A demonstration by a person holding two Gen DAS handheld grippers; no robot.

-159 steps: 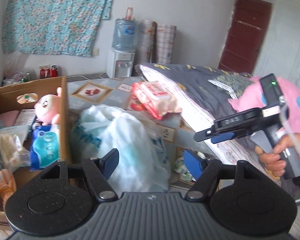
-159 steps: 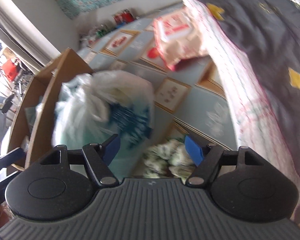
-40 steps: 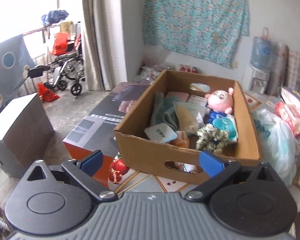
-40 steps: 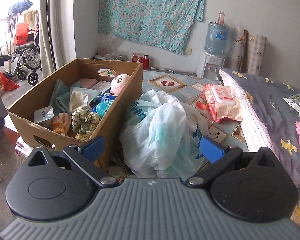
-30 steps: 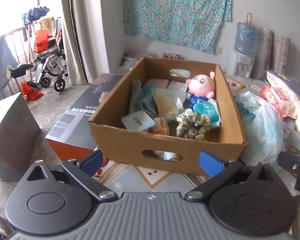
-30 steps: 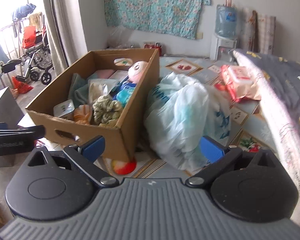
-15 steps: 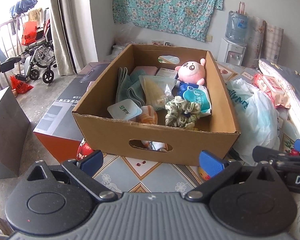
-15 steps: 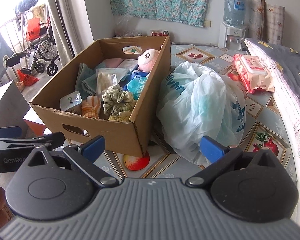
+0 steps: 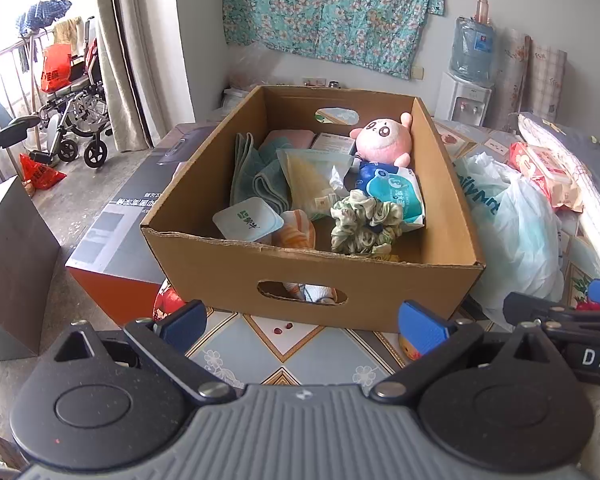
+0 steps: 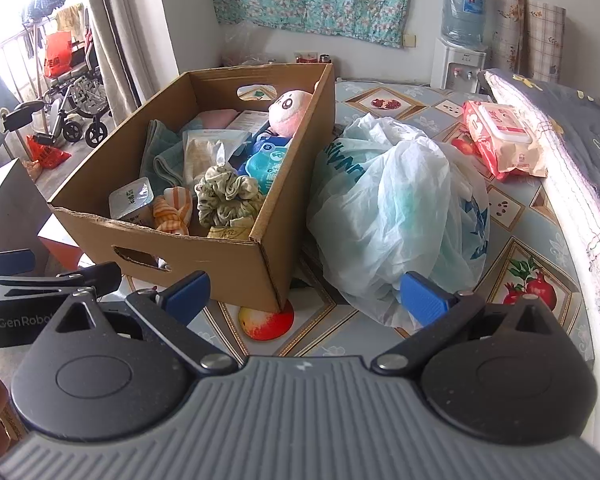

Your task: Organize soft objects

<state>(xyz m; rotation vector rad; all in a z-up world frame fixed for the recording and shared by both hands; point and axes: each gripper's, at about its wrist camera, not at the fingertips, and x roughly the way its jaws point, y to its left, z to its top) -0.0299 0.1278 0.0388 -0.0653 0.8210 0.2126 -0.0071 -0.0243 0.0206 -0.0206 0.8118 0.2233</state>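
Observation:
A cardboard box stands on the patterned floor mat. Inside it lie a pink plush doll, a green scrunchie, folded teal towels, a blue tissue pack, an orange striped cloth and a small white pack. My left gripper hangs open in front of the box's near wall, holding nothing. My right gripper is open and empty near the box's right corner, beside a white plastic bag.
A pink wet-wipe pack lies by the mattress edge on the right. A flat dark carton sits left of the box, a grey block further left. A wheelchair and a water dispenser stand behind.
Both grippers have drawn back from the bag and the box and turned toward the box. The green scrunchie, which lay on the floor by the bag, now rests in the box.

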